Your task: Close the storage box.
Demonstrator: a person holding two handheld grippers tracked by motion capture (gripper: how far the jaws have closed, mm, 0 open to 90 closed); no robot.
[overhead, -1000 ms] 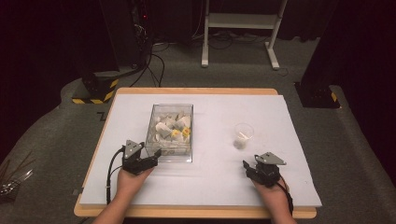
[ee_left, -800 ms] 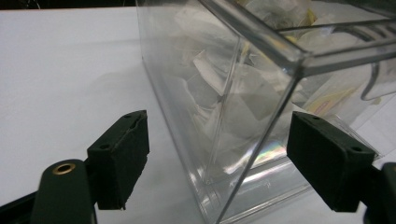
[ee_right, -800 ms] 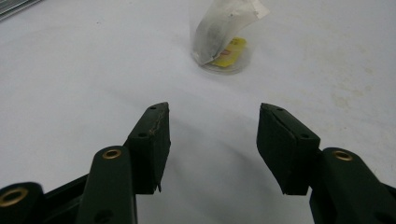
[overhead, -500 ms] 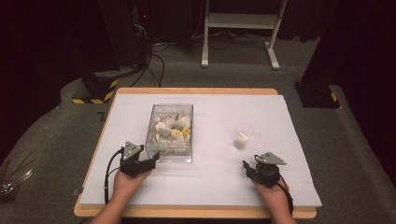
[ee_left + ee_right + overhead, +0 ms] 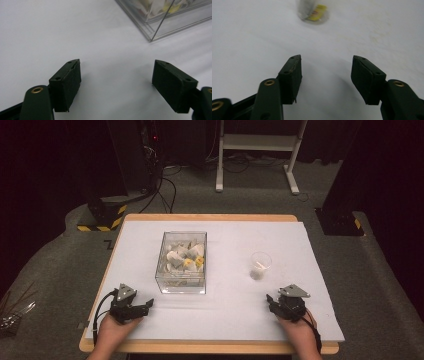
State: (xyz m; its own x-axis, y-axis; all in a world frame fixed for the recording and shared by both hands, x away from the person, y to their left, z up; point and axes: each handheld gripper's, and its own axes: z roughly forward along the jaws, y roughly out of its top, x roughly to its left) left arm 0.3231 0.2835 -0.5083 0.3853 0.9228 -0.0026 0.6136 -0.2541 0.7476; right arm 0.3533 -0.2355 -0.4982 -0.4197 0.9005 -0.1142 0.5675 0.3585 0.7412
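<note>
A clear plastic box (image 5: 182,262) holding several small white and yellow packets stands left of the table's middle. Its near corner (image 5: 162,20) shows in the left gripper view. My left gripper (image 5: 142,306) (image 5: 116,85) rests low over the white sheet, near and left of the box. It is open with nothing between its jaws, which have just closed a little. A small clear cup (image 5: 260,265) (image 5: 312,10) with a yellow-labelled bit inside stands to the right. My right gripper (image 5: 272,301) (image 5: 325,80) sits below the cup, open and empty, its jaws having just widened.
A white sheet (image 5: 225,315) covers the wooden table (image 5: 210,347). Dark carpet surrounds the table. A white metal stand (image 5: 255,150) and cables lie on the floor beyond the far edge.
My left gripper has drawn back from the box's near left corner, moving left and toward the table's near edge. The right gripper has stayed in place.
</note>
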